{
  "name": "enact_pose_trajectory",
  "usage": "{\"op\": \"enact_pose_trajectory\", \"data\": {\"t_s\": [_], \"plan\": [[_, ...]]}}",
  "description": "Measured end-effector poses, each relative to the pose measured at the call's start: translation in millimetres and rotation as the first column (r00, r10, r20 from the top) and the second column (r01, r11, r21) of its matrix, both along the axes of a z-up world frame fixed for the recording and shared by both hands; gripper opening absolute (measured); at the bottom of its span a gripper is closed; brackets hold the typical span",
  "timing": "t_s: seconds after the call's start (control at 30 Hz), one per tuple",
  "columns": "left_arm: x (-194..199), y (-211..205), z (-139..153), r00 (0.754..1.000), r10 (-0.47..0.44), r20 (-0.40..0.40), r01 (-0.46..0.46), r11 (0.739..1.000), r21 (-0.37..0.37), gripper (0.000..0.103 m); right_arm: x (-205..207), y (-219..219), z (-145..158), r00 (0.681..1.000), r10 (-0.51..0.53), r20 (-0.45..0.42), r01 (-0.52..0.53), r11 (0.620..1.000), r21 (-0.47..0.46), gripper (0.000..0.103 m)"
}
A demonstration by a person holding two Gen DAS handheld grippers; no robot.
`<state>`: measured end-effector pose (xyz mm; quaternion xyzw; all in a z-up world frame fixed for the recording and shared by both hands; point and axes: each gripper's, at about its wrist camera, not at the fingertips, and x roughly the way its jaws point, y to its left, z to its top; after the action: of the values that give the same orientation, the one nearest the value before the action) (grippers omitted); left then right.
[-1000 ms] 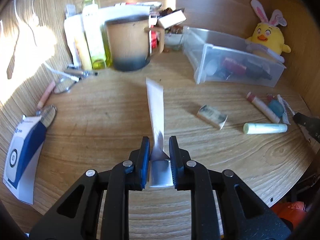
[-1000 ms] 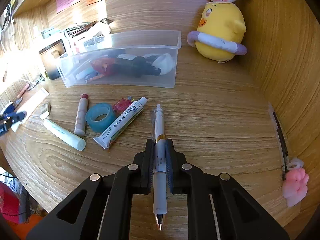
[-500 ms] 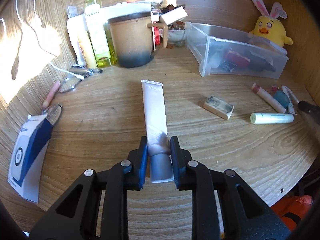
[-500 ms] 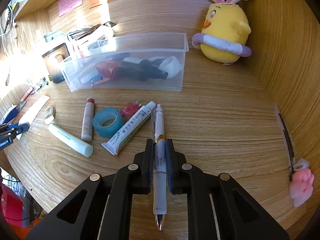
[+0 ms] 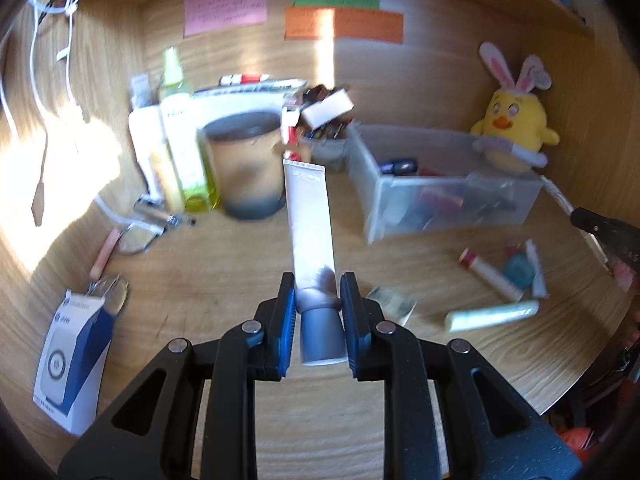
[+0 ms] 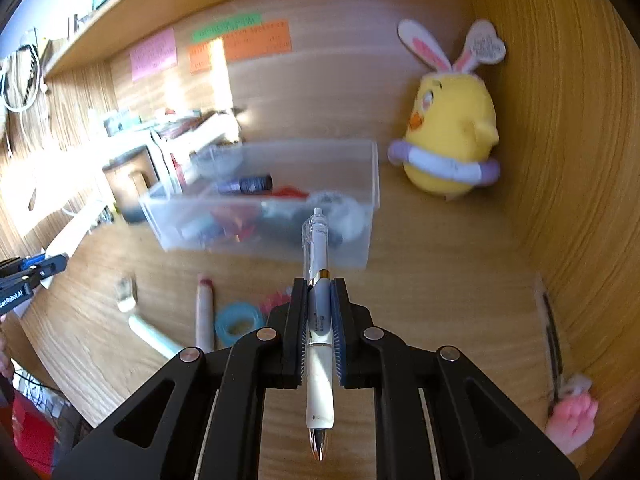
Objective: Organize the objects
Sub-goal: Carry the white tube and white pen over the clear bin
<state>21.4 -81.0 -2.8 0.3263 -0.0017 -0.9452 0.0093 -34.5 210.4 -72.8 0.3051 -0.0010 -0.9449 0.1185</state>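
My left gripper (image 5: 317, 289) is shut on a white tube with a grey cap (image 5: 309, 216), gripped at its neck and held above the wooden desk, its flat end pointing away. My right gripper (image 6: 319, 292) is shut on a white pen (image 6: 316, 256), also lifted, with the tip toward the camera. The clear plastic bin (image 5: 448, 196) (image 6: 360, 248) with several small items stands ahead of both. On the desk lie a lip balm stick (image 6: 204, 312), a blue tape roll (image 6: 238, 322), a pale green tube (image 5: 490, 315) and a small eraser block (image 5: 392, 300).
A brown mug (image 5: 244, 168), bottles (image 5: 184, 152) and a box of clutter stand at the back left. A yellow chick plush (image 6: 448, 136) sits at the back right. A blue and white box (image 5: 72, 360) and glasses (image 5: 136, 236) lie left. A pink-ended pen (image 6: 554, 344) leans on the right wall.
Both grippers have risen off the desk with the tube and the pen and tilted up, so the back wall and notes now show. The grips are unchanged.
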Motion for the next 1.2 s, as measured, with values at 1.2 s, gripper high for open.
{"op": "enact_pose_trajectory", "data": {"t_s": [1.2], "plan": [[-153.1,65.1,25.7,0.986,-0.166,0.037,0.160,0.979,0.126,0.021,-140.2,-53.5,41.8,0.977,0.211,0.005,-0.211,0.977,0.035,0.010]]}}
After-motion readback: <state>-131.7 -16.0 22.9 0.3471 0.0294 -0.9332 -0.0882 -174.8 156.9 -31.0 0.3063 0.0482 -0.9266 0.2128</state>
